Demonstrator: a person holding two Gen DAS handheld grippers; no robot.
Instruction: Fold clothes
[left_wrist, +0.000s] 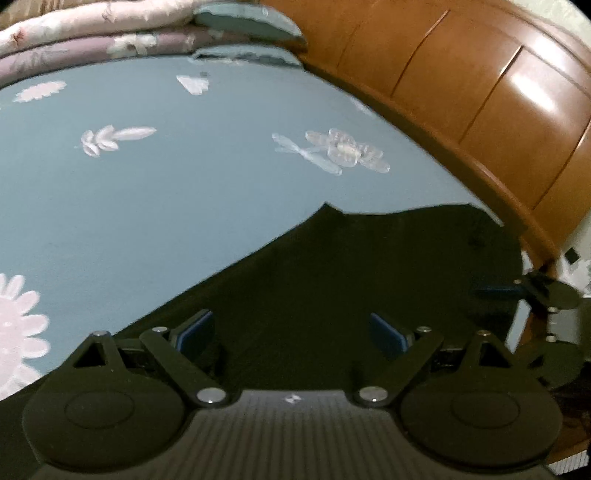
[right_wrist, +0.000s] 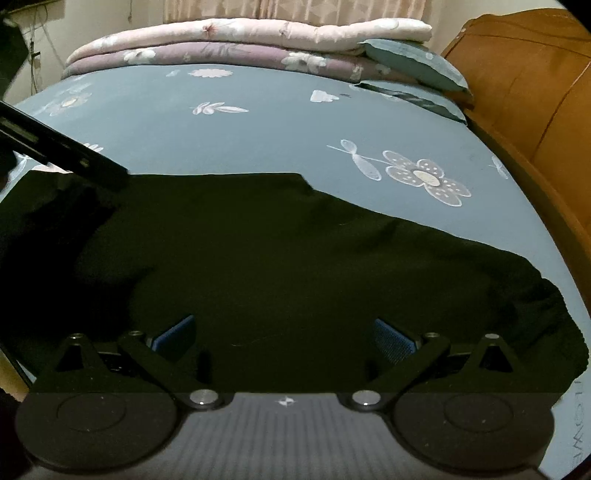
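A black garment (right_wrist: 280, 266) lies spread flat on the bed (right_wrist: 221, 140), matte and dark against a smooth blue sheet printed with pale flowers. The left claw (left_wrist: 291, 332) hangs above it, blue ribbed pads wide apart, gripping nothing. The right claw (right_wrist: 284, 336) gapes just as wide over the cloth. Folded quilts (right_wrist: 240, 40) are stacked at the far end, beside a glossy wooden headboard (right_wrist: 535, 92).
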